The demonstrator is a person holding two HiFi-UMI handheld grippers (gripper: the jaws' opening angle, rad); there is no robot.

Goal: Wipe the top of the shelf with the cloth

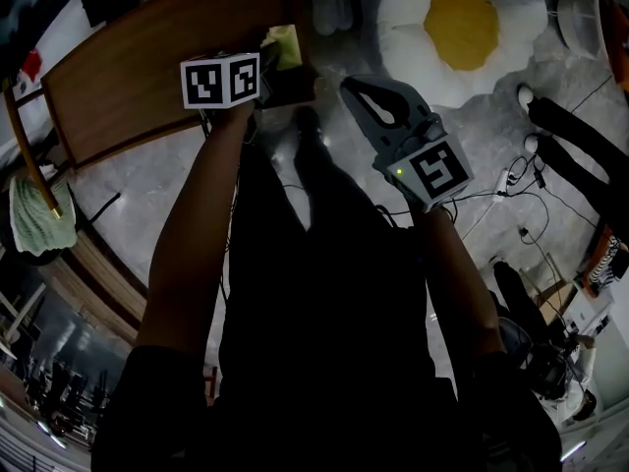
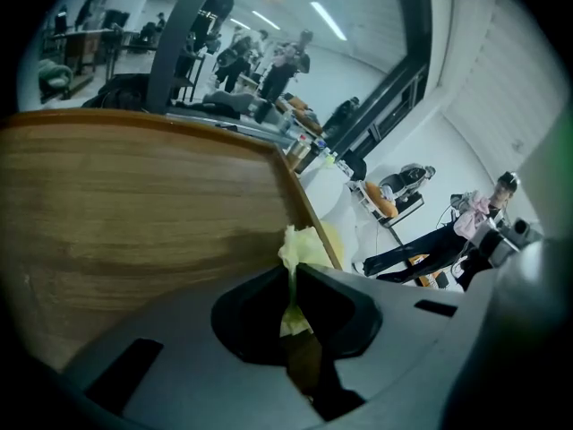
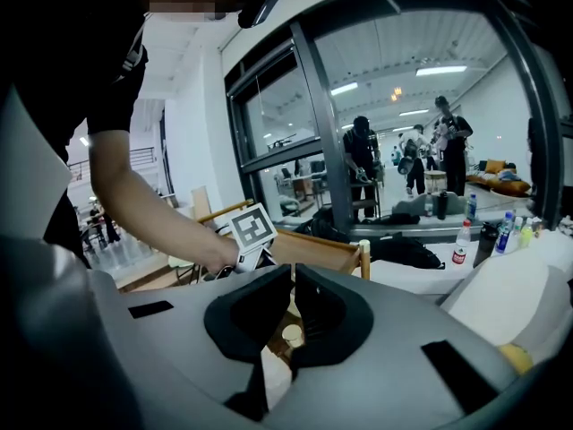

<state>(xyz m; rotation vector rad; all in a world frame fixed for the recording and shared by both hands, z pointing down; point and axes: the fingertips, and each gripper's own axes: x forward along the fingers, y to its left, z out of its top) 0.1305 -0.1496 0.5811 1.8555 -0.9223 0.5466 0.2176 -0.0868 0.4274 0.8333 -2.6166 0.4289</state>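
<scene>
Left hand-held gripper [image 2: 293, 263] pinching cloth [image 2: 303, 244] over shelf [image 2: 134, 204], seemingly egg-shaped cushion [image 1: 462, 37] beside

Floor [image 1: 147, 180]: grey, marbled, faintly glossy.
Cables [image 1: 521, 200]: thin, black and white, trailing over the floor at the right.
Rug [image 1: 462, 28]: white fried-egg shape with 1 yellow yolk, flat on the floor.
Windows [image 3: 309, 106]: tall glass panes in dark frames.
Wall [image 2: 501, 88]: plain white.
Ceiling lamps [image 3: 440, 70]: long strips, lit.
</scene>
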